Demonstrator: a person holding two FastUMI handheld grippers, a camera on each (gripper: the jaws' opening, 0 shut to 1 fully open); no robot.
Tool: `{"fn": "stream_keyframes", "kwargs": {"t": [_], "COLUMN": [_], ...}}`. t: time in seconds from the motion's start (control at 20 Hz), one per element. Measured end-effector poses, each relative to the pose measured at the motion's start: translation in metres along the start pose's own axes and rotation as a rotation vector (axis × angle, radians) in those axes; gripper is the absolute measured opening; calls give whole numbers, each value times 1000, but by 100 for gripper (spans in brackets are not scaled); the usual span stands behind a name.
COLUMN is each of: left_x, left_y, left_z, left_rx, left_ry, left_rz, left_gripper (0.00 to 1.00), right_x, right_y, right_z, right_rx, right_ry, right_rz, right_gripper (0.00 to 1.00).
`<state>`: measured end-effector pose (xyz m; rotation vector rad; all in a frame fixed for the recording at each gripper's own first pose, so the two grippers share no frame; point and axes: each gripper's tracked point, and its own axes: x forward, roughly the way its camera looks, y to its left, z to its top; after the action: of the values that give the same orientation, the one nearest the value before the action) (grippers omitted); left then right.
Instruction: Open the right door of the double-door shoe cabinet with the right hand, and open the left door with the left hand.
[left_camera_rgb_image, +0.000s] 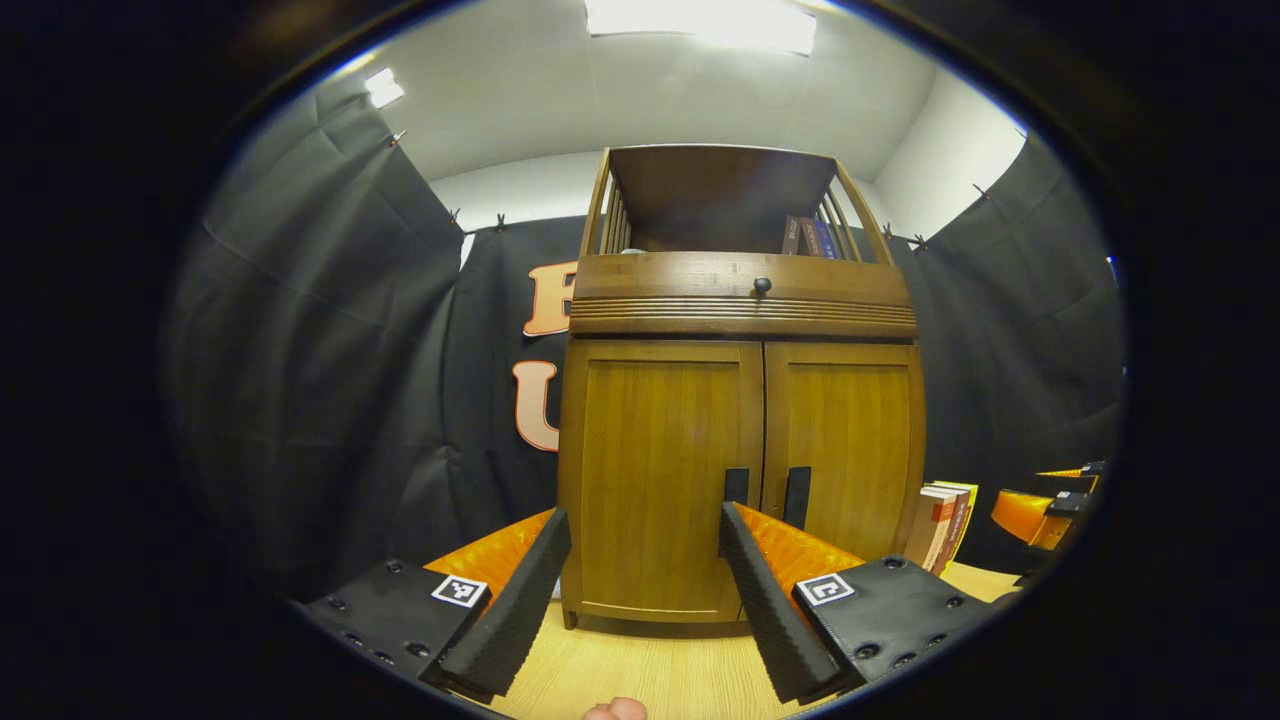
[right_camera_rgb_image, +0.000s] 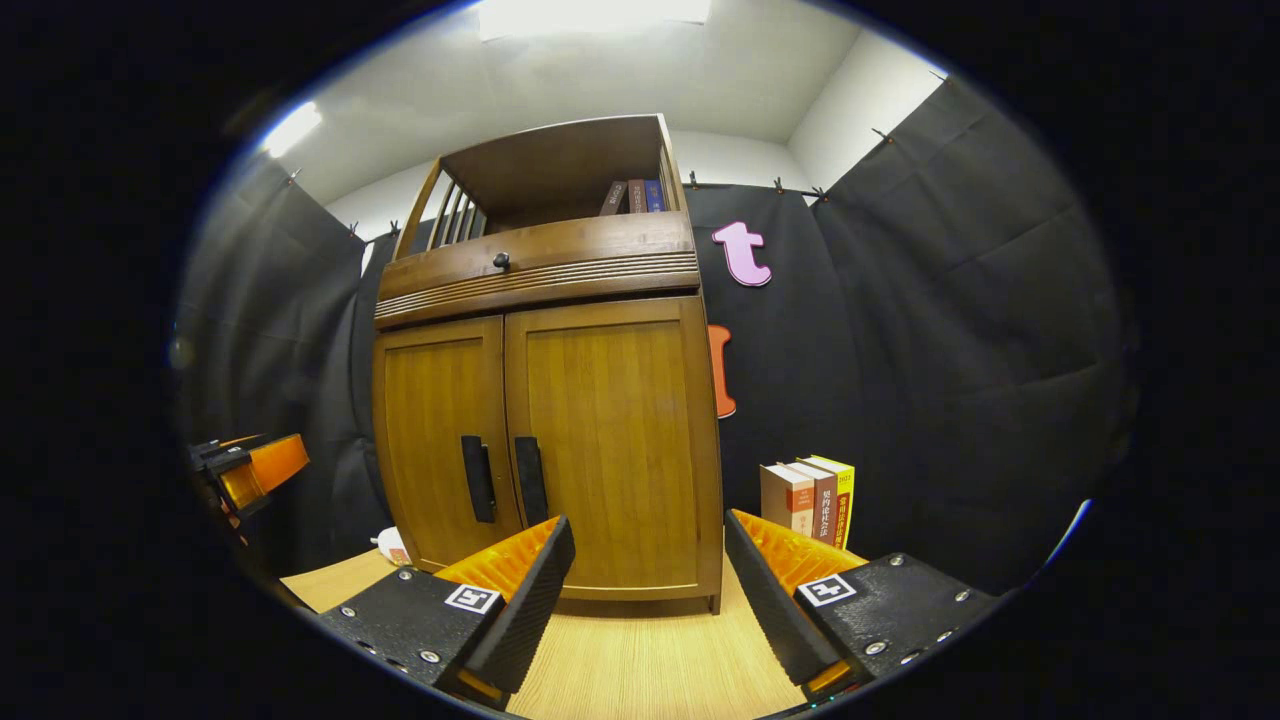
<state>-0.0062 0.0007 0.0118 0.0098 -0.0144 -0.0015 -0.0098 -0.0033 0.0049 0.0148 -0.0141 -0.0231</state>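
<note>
Facing you, the brown wooden double-door shoe cabinet (right_camera_rgb_image: 550, 440) stands shut ahead of both spread-open jaws; neither dark vertical handle (right_camera_rgb_image: 529, 480) is touched. Your right gripper (right_camera_rgb_image: 648, 570) and left gripper (left_camera_rgb_image: 645, 565) hold nothing; both doors remain.

Books (right_camera_rgb_image: 808, 500) right of cabinet (right_camera_rgb_image: 560, 420).

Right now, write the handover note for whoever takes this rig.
Left tongs: open, empty, held short of the left door, near its handle.
Right tongs: open, empty, facing the right door; its handle lies left of the gap.
Shoe cabinet stands on the wooden table, books to its right.
Done: nothing, both doors shut.
Left: pull the right door with the right tongs, then the left door with the left.
</note>
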Motion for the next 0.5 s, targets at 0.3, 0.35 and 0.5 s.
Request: {"fn": "stream_keyframes", "kwargs": {"t": [0.3,0.35,0.5], "left_x": [2,2,3], "left_y": [11,11,15], "left_z": [-3,-3,-2], "left_rx": [8,9,11], "left_ry": [3,4,-7], "left_rz": [21,24,33], "left_gripper": [97,97,97], "right_x": [0,1,7], "right_y": [9,11,18], "right_z": [0,-2,1], "right_rx": [-2,-1,15], "right_ry": [-8,-5,-2], "right_rz": [14,19,32], "right_gripper": [93,93,92]}}
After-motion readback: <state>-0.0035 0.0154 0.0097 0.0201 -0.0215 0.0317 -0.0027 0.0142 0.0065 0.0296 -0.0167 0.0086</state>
